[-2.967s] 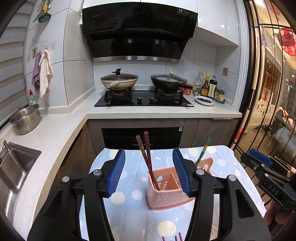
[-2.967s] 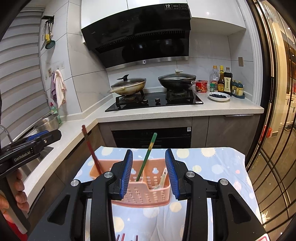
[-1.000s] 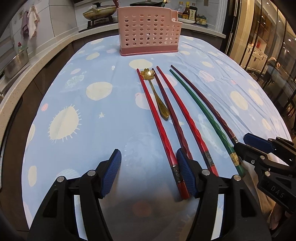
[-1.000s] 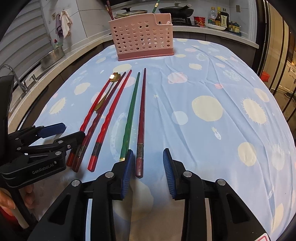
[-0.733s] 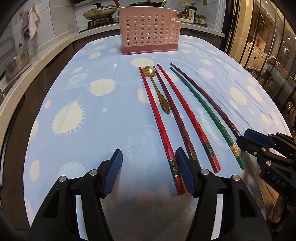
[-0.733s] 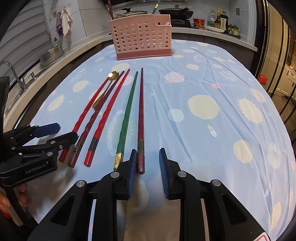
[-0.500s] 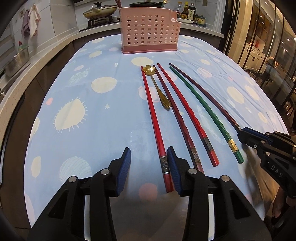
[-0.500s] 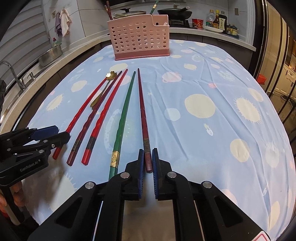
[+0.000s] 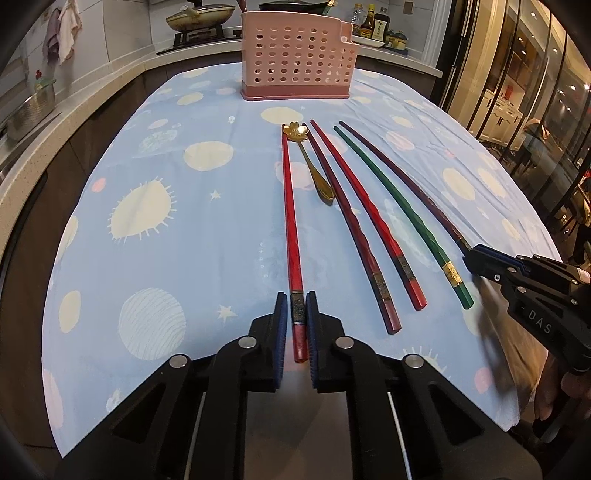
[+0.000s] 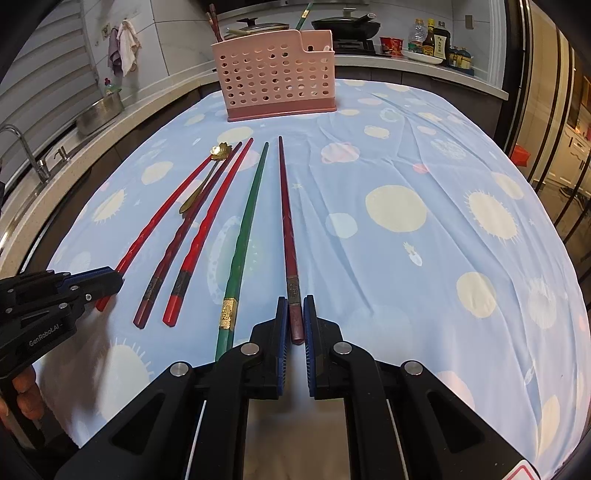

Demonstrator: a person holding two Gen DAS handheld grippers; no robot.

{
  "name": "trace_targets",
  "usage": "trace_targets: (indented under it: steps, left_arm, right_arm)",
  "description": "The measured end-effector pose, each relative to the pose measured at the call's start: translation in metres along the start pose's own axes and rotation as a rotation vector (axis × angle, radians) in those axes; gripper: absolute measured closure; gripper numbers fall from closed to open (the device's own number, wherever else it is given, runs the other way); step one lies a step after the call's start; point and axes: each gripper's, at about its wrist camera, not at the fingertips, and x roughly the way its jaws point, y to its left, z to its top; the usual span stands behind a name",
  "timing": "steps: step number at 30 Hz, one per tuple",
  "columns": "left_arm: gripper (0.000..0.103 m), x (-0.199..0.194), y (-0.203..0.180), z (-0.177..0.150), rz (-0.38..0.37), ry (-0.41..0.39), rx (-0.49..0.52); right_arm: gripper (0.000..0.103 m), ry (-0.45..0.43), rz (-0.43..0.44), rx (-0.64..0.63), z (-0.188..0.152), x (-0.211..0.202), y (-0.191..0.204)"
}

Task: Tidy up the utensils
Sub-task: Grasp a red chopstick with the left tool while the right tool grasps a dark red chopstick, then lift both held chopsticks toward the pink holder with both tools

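Observation:
Several chopsticks and a gold spoon (image 9: 312,168) lie in a row on the blue dotted tablecloth (image 9: 166,229). My left gripper (image 9: 296,301) is shut on the near end of the leftmost bright red chopstick (image 9: 290,206). My right gripper (image 10: 295,306) is shut on the near end of the rightmost dark maroon chopstick (image 10: 286,221). A green chopstick (image 10: 245,229), a red chopstick (image 10: 207,229) and a dark red chopstick (image 10: 184,236) lie between them. The pink perforated utensil holder (image 10: 275,77) stands at the table's far end with chopsticks in it.
A kitchen counter with a sink (image 10: 22,155) and a steel bowl (image 10: 99,109) runs along the left. A stove with pans (image 10: 343,24) and sauce bottles (image 10: 434,37) is behind the holder. Glass doors are on the right.
Both grippers came down from the holder to the near ends of the chopsticks. Each closed from open onto a chopstick end: the left on the bright red one, the right on the maroon one.

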Motion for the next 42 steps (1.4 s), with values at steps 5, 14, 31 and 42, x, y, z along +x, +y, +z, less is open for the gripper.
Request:
trace_targets:
  steps: [5, 14, 31, 42]
  left_arm:
    - [0.095, -0.005, 0.003, 0.0, -0.016, 0.003, -0.017]
    - [0.096, -0.051, 0.019, 0.029, -0.024, -0.132, -0.053]
    - [0.096, -0.107, 0.039, 0.136, 0.02, -0.409, -0.065]
    - [0.096, -0.109, 0.042, 0.199, 0.034, -0.475, -0.048]
  right_arm:
    - [0.096, -0.013, 0.006, 0.017, 0.002, -0.008, -0.004]
    - [0.096, -0.142, 0.019, 0.046, 0.035, -0.049, -0.015]
    - [0.096, -0.361, 0.069, 0.046, 0.133, -0.091, -0.033]
    - [0.096, -0.448, 0.077, 0.04, 0.203, -0.096, -0.038]
